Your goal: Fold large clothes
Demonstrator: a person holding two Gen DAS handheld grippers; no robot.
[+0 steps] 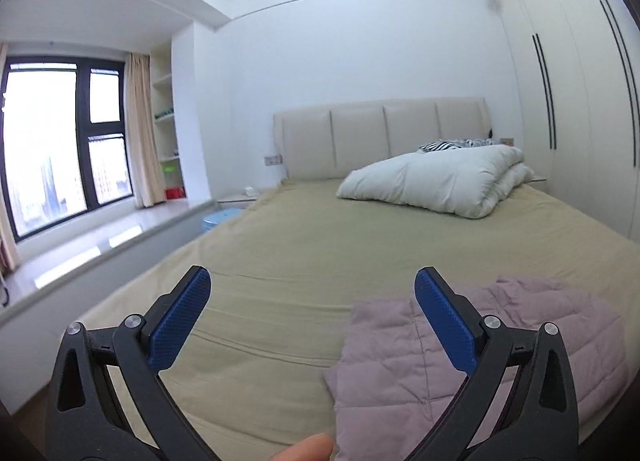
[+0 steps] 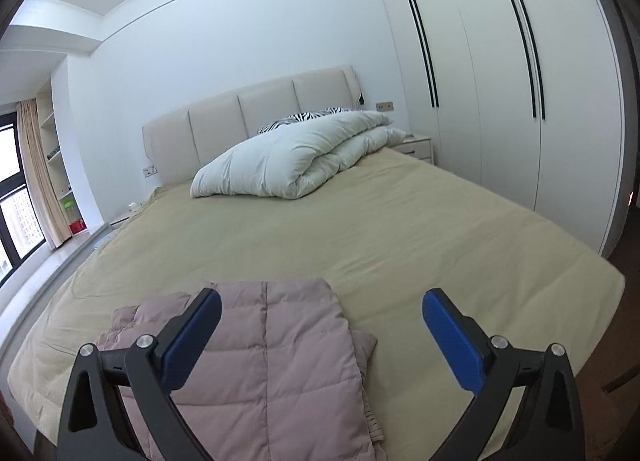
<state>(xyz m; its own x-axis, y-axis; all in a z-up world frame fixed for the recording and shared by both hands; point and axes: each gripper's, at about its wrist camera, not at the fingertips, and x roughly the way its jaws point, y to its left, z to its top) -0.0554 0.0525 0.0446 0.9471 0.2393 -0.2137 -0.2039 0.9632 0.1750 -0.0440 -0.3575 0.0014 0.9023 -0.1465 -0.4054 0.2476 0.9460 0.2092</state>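
A mauve quilted down jacket [image 1: 400, 361] [image 2: 280, 353] lies folded flat on the near end of the beige bed [image 1: 300, 245] [image 2: 380, 229]. My left gripper [image 1: 312, 281] is held above the bed, left of the jacket, jaws wide open with nothing between the blue pads. My right gripper [image 2: 322, 303] hovers above the jacket's right part, also wide open and empty. Neither gripper touches the jacket. A fingertip [image 1: 308, 449] of the person shows at the bottom of the left wrist view.
A folded white duvet [image 1: 436, 181] [image 2: 296, 153] and a zebra-print pillow [image 1: 444, 145] lie by the padded headboard [image 1: 380, 133]. White wardrobes [image 2: 500, 81] run along the right. A window [image 1: 60, 145], curtain and shelves stand at the left. A bedside table [image 2: 416, 145] sits beside the wardrobe.
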